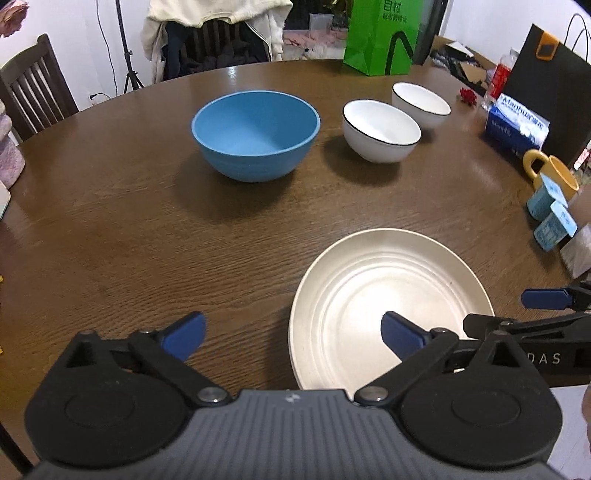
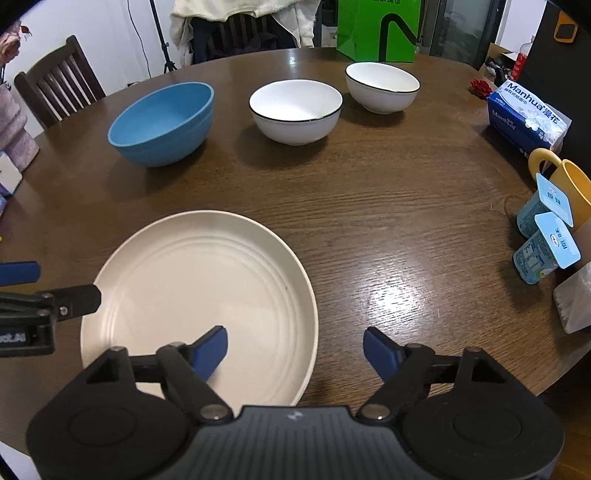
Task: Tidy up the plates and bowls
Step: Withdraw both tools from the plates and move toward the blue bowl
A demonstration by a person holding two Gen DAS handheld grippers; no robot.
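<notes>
A cream plate (image 1: 369,295) (image 2: 199,280) lies flat on the brown round table (image 1: 129,240) near its front edge. My left gripper (image 1: 293,332) stands open astride the plate's left rim, one pad over the wood and one over the plate, neither pressing on it. Astride the plate's right rim, my right gripper (image 2: 295,349) is open too and holds nothing. Farther back stand a blue bowl (image 1: 255,136) (image 2: 162,125) and two white bowls with dark rims (image 1: 380,131) (image 1: 421,103) (image 2: 295,110) (image 2: 382,86), all upright and apart.
At the right edge stand a yellow mug (image 2: 576,184), two small blue cups (image 2: 543,247), and a blue tissue pack (image 2: 524,118). A green bag (image 2: 376,29) stands at the back. A wooden chair (image 2: 59,88) and a draped chair lie beyond the table.
</notes>
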